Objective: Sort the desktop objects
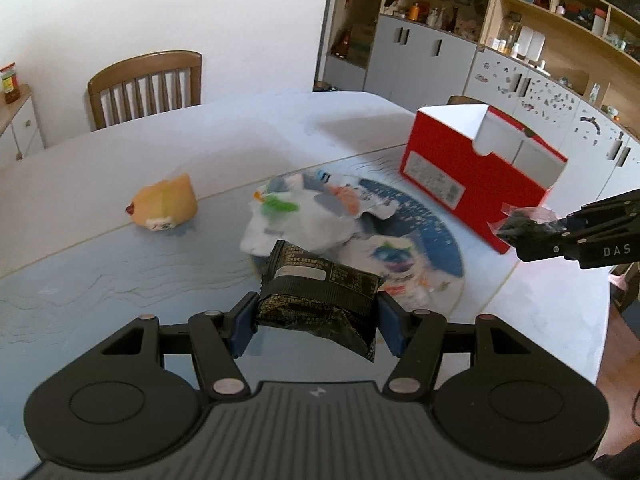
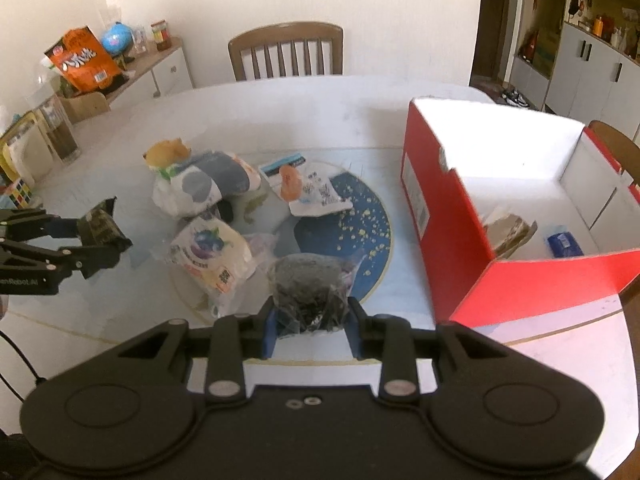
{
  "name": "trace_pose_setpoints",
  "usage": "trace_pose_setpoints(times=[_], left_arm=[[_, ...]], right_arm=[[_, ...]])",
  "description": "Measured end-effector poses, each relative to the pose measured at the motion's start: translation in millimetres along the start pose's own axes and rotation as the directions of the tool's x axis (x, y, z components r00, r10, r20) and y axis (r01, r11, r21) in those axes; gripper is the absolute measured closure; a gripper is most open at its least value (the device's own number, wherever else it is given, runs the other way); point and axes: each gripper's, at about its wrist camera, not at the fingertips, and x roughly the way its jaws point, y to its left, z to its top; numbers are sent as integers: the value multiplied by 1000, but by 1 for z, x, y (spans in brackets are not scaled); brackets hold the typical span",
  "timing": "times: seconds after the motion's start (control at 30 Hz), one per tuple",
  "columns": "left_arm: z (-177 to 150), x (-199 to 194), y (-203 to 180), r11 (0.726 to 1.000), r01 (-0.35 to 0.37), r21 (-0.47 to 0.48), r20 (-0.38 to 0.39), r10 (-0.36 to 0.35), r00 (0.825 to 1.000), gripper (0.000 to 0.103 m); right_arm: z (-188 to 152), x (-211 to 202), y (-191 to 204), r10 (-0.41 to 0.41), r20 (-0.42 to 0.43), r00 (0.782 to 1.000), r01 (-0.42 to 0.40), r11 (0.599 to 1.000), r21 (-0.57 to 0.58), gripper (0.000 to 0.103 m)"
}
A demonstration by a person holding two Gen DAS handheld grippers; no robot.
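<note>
Nearest the left wrist camera, the left gripper (image 1: 316, 316) is clamped on a dark snack packet (image 1: 320, 296), its blue pads pressing the crumpled wrapper from both sides so that the packet hangs clear of the desk (image 1: 100, 280). Closest to the right wrist camera, the right gripper (image 2: 310, 320) is clenched on a clear bag of dark bits (image 2: 310, 288), which bulges up between its fingers. Each gripper shows in the other's view: the right one enters from the right edge of the left view with its bag at the fingertips, and the left one enters from the left edge of the right view with the dark packet. Below and ahead of both lies a heap of wrapped snacks (image 2: 208, 188) on a round blue mat (image 2: 352, 220) with yellow specks; a white pouch with a blueberry print (image 2: 208, 248) lies nearest the right gripper, and a flat white packet with an orange figure (image 2: 316, 196) lies farther back on the mat. A small orange plush toy (image 1: 166, 204) sits on the desk just left of the heap. To the right of the mat stands an open red box (image 2: 440, 216) with a white inside, which holds a brownish packet (image 2: 510, 232) and a small blue pack (image 2: 564, 242). A wooden chair (image 2: 286, 50) stands at the far side of the desk.
</note>
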Motion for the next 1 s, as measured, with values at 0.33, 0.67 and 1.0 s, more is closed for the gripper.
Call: trace_pose_setpoints(times=[0.33, 0.67, 1.0], left_arm=[[23, -11, -31, 998, 44, 38, 17, -44, 999, 42], [43, -17, -57, 996, 56, 68, 33, -58, 998, 42], [70, -13, -85, 994, 47, 96, 52, -52, 997, 42]], right_arm=[[13, -31, -21, 38, 44, 998, -39, 999, 20, 70], [26, -49, -48, 46, 57, 997, -46, 999, 5, 70], [39, -57, -80, 70, 68, 995, -68, 997, -31, 70]])
